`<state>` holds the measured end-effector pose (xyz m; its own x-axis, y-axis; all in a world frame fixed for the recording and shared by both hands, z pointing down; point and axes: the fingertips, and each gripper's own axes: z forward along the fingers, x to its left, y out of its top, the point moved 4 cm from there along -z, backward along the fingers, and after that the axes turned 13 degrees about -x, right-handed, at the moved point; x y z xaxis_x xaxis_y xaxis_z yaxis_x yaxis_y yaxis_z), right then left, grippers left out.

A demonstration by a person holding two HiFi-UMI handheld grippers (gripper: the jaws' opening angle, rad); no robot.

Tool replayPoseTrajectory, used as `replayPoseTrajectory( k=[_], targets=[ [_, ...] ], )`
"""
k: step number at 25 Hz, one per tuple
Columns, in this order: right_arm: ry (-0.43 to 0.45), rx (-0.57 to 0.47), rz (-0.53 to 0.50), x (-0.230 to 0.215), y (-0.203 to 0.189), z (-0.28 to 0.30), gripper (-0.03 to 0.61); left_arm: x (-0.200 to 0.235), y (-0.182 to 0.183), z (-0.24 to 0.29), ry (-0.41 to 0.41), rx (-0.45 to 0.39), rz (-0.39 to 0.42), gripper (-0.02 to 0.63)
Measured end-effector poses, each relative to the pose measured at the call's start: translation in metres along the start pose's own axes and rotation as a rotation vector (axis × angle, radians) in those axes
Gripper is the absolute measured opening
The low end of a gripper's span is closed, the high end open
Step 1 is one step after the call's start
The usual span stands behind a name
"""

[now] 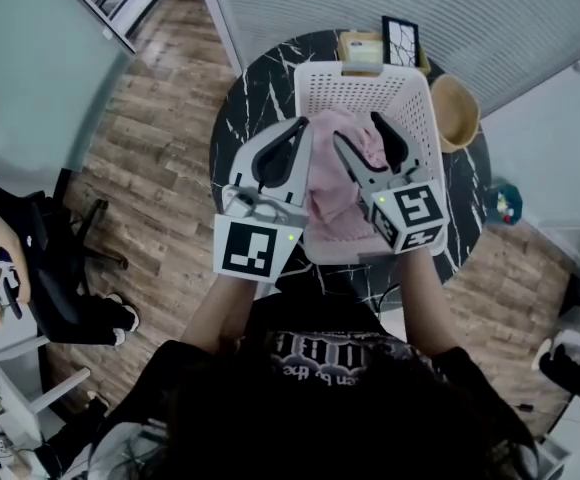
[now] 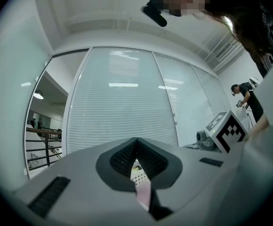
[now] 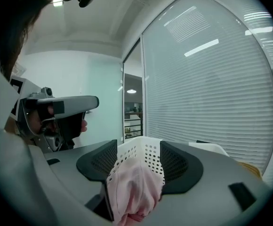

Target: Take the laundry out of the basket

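Observation:
A white perforated laundry basket (image 1: 365,73) stands on a round black marble table (image 1: 240,118). Pink laundry (image 1: 335,193) lies heaped inside it. My right gripper (image 1: 358,128) hovers over the basket with its jaws wide apart, and the pink cloth (image 3: 134,192) shows between them with the basket wall (image 3: 150,164) behind. The pads are not pressing on the cloth. My left gripper (image 1: 295,133) is held at the basket's left rim, its jaws closed together with nothing gripped. In the left gripper view the left gripper (image 2: 136,142) leaves only a thin slit, through which a pink strip shows.
A wooden bowl (image 1: 453,111) sits at the table's right edge. A framed picture (image 1: 401,41) and a small box (image 1: 362,48) stand behind the basket. An office chair (image 1: 60,258) is on the wooden floor at left. Window blinds (image 3: 207,93) run behind the table.

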<state>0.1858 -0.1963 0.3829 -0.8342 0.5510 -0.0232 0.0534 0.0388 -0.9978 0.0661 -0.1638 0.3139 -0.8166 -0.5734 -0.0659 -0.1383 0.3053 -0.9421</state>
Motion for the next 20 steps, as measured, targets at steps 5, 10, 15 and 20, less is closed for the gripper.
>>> replayPoseTrajectory(
  k=[5, 10, 15, 20],
  targets=[
    [0.008, 0.027, 0.048, -0.011, -0.01, 0.01, 0.299, 0.002, -0.004, 0.008, 0.006, -0.001, -0.001, 0.0],
    [0.04, 0.128, 0.057, -0.009, -0.038, 0.02, 0.341, 0.006, -0.007, 0.013, 0.014, -0.007, -0.006, 0.0],
    [0.075, 0.259, 0.063, -0.003, -0.073, 0.022, 0.36, 0.009, -0.009, 0.011, 0.021, -0.002, -0.012, 0.0],
    [0.124, 0.36, 0.046, 0.005, -0.093, 0.023, 0.359, 0.009, -0.009, 0.012, 0.016, -0.006, -0.007, 0.0]
  ],
)
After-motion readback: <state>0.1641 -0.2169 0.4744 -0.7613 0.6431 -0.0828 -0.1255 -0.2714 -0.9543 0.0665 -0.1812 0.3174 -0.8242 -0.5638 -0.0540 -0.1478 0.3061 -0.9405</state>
